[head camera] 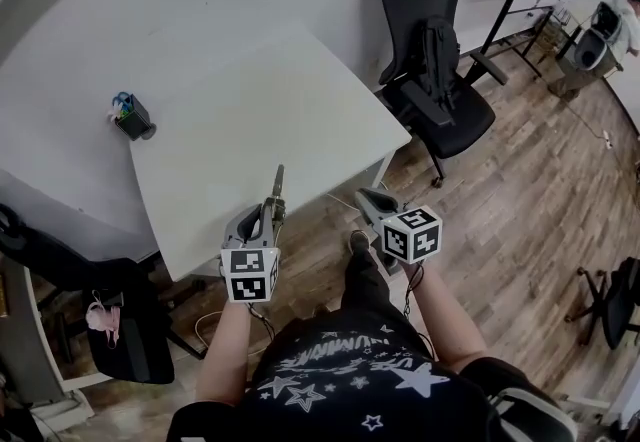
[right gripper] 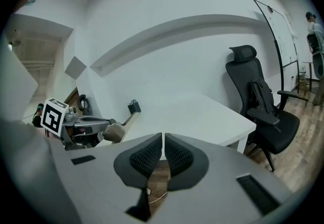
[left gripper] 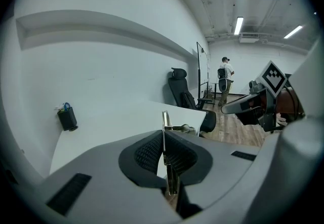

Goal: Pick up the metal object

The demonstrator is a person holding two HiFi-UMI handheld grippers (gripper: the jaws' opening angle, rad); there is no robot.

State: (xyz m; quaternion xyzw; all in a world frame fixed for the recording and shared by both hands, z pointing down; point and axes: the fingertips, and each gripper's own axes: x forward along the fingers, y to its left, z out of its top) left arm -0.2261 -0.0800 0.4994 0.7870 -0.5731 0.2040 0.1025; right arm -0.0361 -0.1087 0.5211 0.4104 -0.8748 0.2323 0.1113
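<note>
Pinching a thin metal strip [left gripper: 165, 134] between its pads, the left claw [head camera: 272, 210] hovers at the white tabletop's [head camera: 290, 100] near edge, the strip sticking out past its tips. The right claw [right gripper: 163, 154], just beside it, is pressed together and empty. A black pen holder [head camera: 133, 118] stands at the tabletop's far corner.

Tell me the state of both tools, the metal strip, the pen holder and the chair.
Left tool: shut on the metal strip.
Right tool: shut, nothing between the jaws.
Metal strip: gripped, sticking out past the jaws.
Pen holder: upright on the table, items inside.
Chair: nobody seated.
</note>
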